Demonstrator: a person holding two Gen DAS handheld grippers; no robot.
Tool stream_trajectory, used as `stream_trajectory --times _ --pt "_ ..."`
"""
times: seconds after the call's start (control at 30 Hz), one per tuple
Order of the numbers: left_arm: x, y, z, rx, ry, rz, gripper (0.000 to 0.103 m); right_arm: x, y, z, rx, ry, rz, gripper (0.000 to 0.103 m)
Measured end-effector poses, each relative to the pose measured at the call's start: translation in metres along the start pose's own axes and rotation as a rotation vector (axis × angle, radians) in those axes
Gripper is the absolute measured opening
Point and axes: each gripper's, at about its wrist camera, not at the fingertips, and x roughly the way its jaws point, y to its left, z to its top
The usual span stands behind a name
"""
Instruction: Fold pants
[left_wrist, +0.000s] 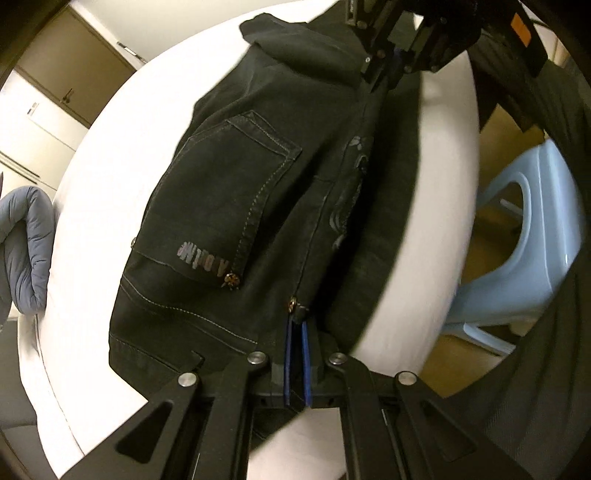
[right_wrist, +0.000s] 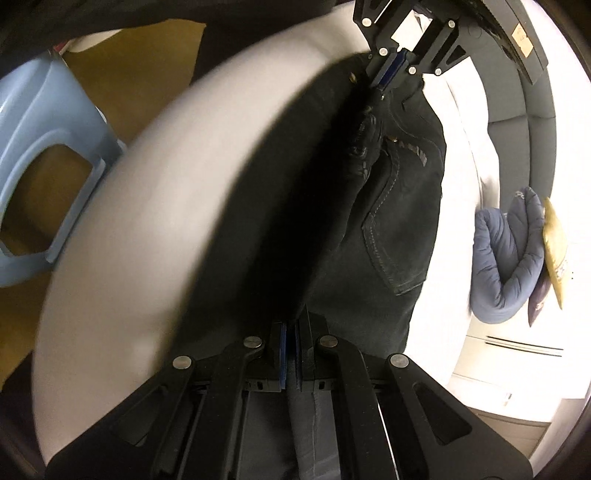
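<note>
i have the black denim pants (left_wrist: 236, 206) lying across the white padded bed surface (left_wrist: 110, 184), folded along their length so one back pocket with pale stitching (left_wrist: 229, 192) faces up. near that pocket's lower corner i can read grey printed letters (left_wrist: 205, 264) and see a small brass rivet (left_wrist: 232, 281).

my left gripper (left_wrist: 297, 325) has its blue-padded fingers (left_wrist: 306, 354) drawn tight together, pinching the waistband edge of the pants just below another brass rivet (left_wrist: 293, 302). the cloth bunches up between the pads, so i read this as a firm hold on the fabric.

my right gripper (right_wrist: 291, 328) is likewise nearly closed. in its own view a strip of dark cloth runs down between the fingers toward the lens, so it grips the pants too. seen from the left wrist, the right gripper (left_wrist: 384, 79) sits at the far end of the garment, clamped on the fabric beside a rolled-over fold of the leg.

from the right wrist i see the left gripper (right_wrist: 384, 83) at the far end, its blue pads shut on the dark cloth.

the long edge of the pants between my two grippers lies near the rounded edge of the bed. part of this view is blurred.

a folded grey-blue quilted blanket (right_wrist: 506, 258) rests on the bed well apart from the pants. a pale blue plastic stool (left_wrist: 524, 236) stands on the brown floor (right_wrist: 122, 74) beside the bed.
</note>
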Motion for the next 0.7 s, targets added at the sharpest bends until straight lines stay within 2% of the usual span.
stream_trajectory --times 0.27,0.3,0.37,0.53,0.57,0.63,0.67,0.7 --pt "0.002 0.003 -0.004 0.01 0.007 -0.011 0.004 0.005 0.0 0.032 0.022 0.016 -0.003 0.002" --pt "0.004 0.002 -0.005 0.008 0.009 -0.01 0.004 0.015 -0.019 0.026 0.025 0.018 -0.002 0.002" --pt "0.007 0.002 -0.006 0.002 0.015 -0.005 0.004 0.019 -0.026 0.019 0.032 0.023 0.0 0.002" --pt "0.008 -0.012 -0.011 -0.073 -0.002 0.013 0.009 0.036 -0.023 0.017 0.052 0.053 -0.02 0.003" --pt "0.007 -0.01 -0.012 -0.085 -0.003 0.015 0.014 0.037 -0.021 0.017 0.063 0.059 -0.029 0.003" --pt "0.002 -0.008 -0.013 -0.116 0.012 0.032 0.037 0.042 -0.023 0.02 0.105 0.073 -0.051 0.003" --pt "-0.001 -0.007 -0.014 -0.126 0.021 0.045 0.055 0.045 -0.025 0.022 0.137 0.076 -0.067 0.003" --pt "-0.009 -0.005 -0.016 -0.14 0.022 0.054 0.059 0.045 -0.024 0.021 0.161 0.075 -0.079 0.003"
